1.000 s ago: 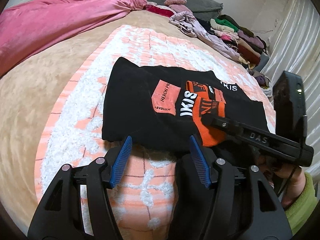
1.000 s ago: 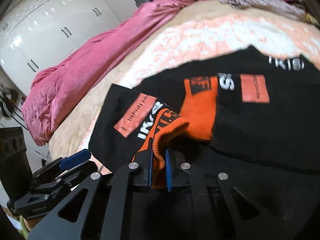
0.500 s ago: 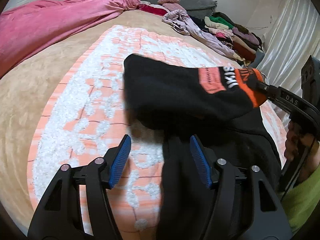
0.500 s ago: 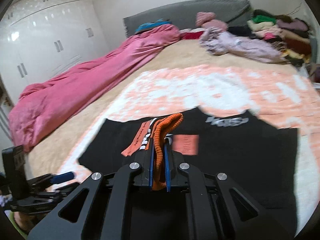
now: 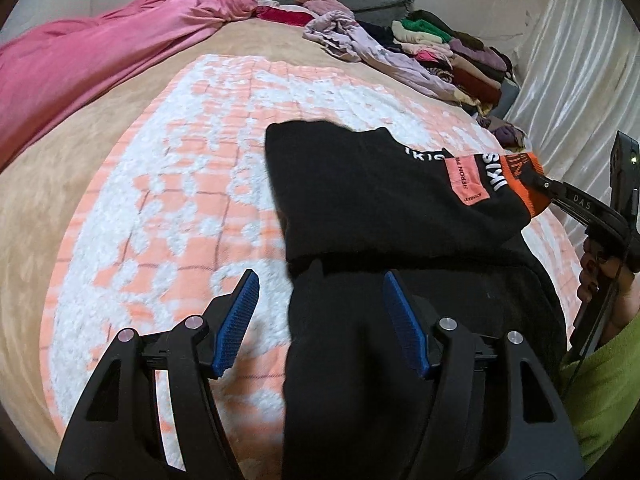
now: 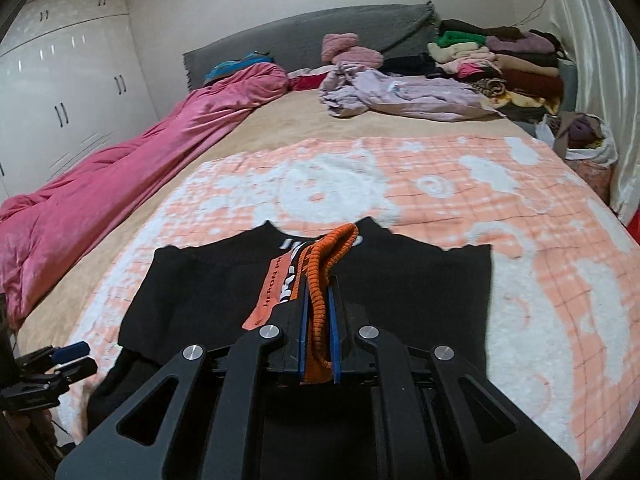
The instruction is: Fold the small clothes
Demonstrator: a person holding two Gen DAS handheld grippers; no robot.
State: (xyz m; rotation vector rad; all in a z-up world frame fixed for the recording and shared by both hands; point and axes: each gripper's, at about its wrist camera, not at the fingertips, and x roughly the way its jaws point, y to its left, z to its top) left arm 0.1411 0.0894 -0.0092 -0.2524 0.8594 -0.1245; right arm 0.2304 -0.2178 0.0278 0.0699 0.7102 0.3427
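On a bed, a black sweater point(image 6: 208, 292) lies spread across an orange-and-white blanket point(image 6: 460, 192). The right gripper point(image 6: 318, 320) has its jaws closed tight on the sweater's orange ribbed cuff point(image 6: 332, 248), holding the sleeve point(image 5: 400, 196) raised over the body of the garment. The left gripper point(image 5: 320, 320) hangs above the sweater's near edge, jaws spread wide and holding nothing. A pink quilt point(image 6: 120, 176) and a pile of clothes point(image 6: 500, 64) sit beyond.

- Indoor light dim, even; soft shadows.
- Strong fisheye curvature, dark vignette at corners.
- Glare spots on wardrobe doors point(image 6: 76, 96).
- Slight motion blur in places.
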